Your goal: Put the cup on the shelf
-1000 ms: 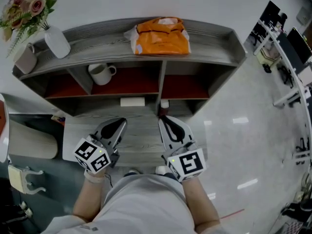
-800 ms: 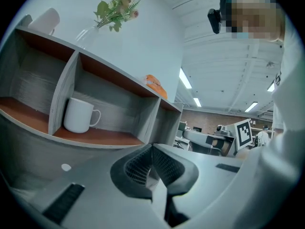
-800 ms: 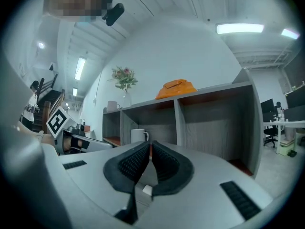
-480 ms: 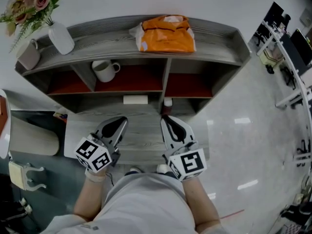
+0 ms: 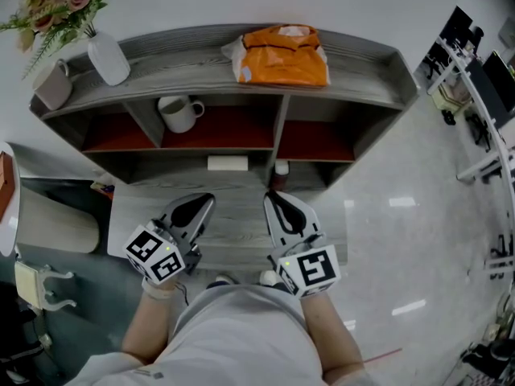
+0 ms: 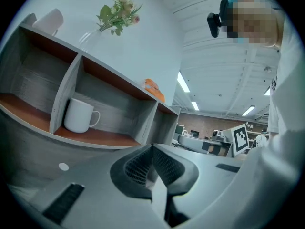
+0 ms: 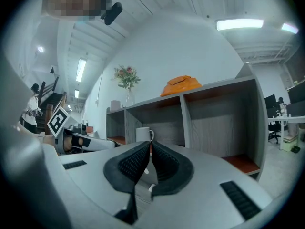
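A white cup [image 5: 179, 112] stands upright in the middle compartment of the grey shelf [image 5: 201, 64], on its red-brown floor; the left gripper view shows the cup [image 6: 78, 115] and so does the right gripper view, as a small cup [image 7: 143, 134] just past the jaws. My left gripper [image 5: 204, 201] and right gripper [image 5: 269, 199] hover side by side over the low grey ledge in front of the shelf, both pointing at it. Each is shut with nothing between its jaws, as the left gripper [image 6: 152, 147] and right gripper [image 7: 150, 145] show up close. Neither touches the cup.
On the shelf top stand a second cup [image 5: 53, 85], a white vase with flowers [image 5: 105, 55] and an orange bag [image 5: 282, 55]. A white box [image 5: 228, 163] and a small bottle [image 5: 280, 168] sit on the lower level. A chair [image 5: 50, 225] is at left, desks [image 5: 475, 75] at right.
The head view has drifted slightly, so the shelf sits a little further right in the picture. Both grippers stay where they were, still shut.
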Tool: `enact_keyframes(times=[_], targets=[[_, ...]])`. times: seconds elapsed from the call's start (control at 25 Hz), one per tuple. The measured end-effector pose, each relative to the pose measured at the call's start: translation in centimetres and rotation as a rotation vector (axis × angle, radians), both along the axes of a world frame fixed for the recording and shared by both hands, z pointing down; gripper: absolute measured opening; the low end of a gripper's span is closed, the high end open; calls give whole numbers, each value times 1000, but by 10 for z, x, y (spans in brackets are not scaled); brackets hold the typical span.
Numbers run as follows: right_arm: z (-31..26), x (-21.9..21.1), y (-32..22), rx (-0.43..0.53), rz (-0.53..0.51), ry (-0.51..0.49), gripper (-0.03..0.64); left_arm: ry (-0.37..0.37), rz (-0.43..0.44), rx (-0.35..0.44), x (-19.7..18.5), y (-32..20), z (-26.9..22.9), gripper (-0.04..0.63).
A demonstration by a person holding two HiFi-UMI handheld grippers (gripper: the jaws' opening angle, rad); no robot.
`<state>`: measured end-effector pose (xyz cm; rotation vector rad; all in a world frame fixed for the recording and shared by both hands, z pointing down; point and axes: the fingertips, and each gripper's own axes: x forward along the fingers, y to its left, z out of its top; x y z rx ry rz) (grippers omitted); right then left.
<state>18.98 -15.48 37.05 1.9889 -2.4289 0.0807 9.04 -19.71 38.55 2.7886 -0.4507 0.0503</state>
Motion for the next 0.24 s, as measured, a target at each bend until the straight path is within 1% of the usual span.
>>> enact_keyframes(times=[0.08, 0.24], targets=[[0, -2, 0, 0, -11, -18, 31, 18, -2, -10, -2, 0, -1, 17], [1, -7, 0, -3, -21, -32, 31, 10, -6, -8, -5, -1, 0, 17]])
